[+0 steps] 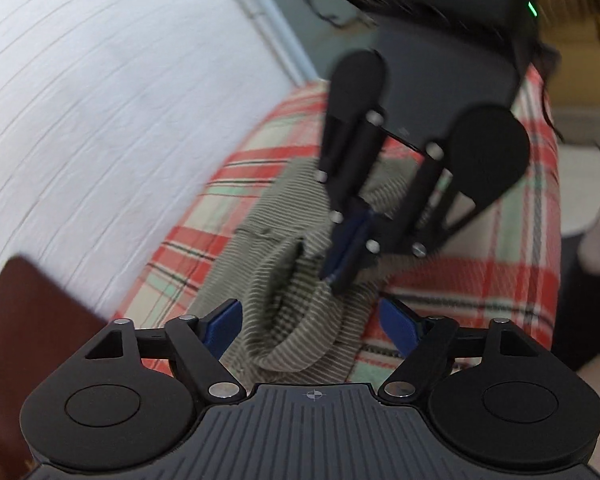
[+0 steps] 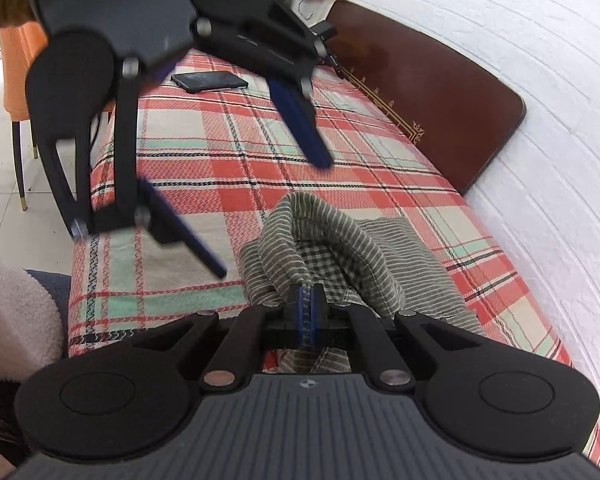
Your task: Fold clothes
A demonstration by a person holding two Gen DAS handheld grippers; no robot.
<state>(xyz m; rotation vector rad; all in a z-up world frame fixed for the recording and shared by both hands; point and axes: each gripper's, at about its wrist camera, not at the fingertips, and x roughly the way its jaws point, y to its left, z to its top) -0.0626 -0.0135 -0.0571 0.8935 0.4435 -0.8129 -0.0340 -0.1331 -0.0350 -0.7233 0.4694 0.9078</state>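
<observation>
One striped garment (image 2: 340, 240) lies bunched, not yet folded flat, on the plaid-covered desk (image 2: 228, 152); it is pinched by the right hand-held gripper (image 2: 307, 312), while the left hand-held gripper (image 1: 312, 324) is spread open, empty.

Olive-and-white striped garment (image 2: 340, 240) (checked lining) on red, cream and mint plaid cloth (image 2: 228, 160).

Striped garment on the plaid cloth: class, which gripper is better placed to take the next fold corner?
Probably the left gripper: it is open and empty beside the striped garment. The right gripper is shut on that garment.
</observation>
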